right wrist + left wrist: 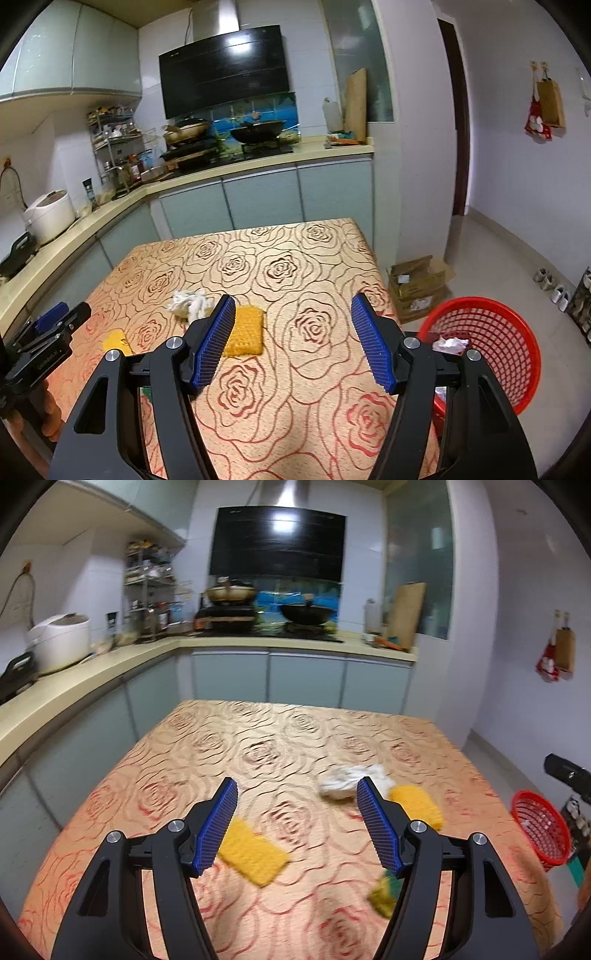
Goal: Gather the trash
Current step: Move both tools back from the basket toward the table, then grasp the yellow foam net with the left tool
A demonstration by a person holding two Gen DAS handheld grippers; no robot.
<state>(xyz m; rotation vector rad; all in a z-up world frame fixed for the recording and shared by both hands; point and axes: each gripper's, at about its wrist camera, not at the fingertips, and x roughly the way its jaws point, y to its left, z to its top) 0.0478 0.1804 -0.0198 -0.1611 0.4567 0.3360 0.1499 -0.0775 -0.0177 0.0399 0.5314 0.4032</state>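
Observation:
A crumpled white tissue (347, 781) lies on the rose-patterned table (277, 738), just left of my left gripper's right fingertip. It also shows in the right wrist view (188, 302). My left gripper (297, 788) is open and empty above the table. My right gripper (293, 306) is open and empty above the table's right part. A red mesh basket (491, 343) stands on the floor right of the table with crumpled paper (450, 345) inside. The basket also shows in the left wrist view (541, 829).
Yellow sponges lie on the table (253, 853) (417, 805) (245, 330) (116, 341). A yellow-green sponge (386, 891) sits near the front. A cardboard box (419, 286) stands on the floor. The kitchen counter (92, 672) runs along the left and back.

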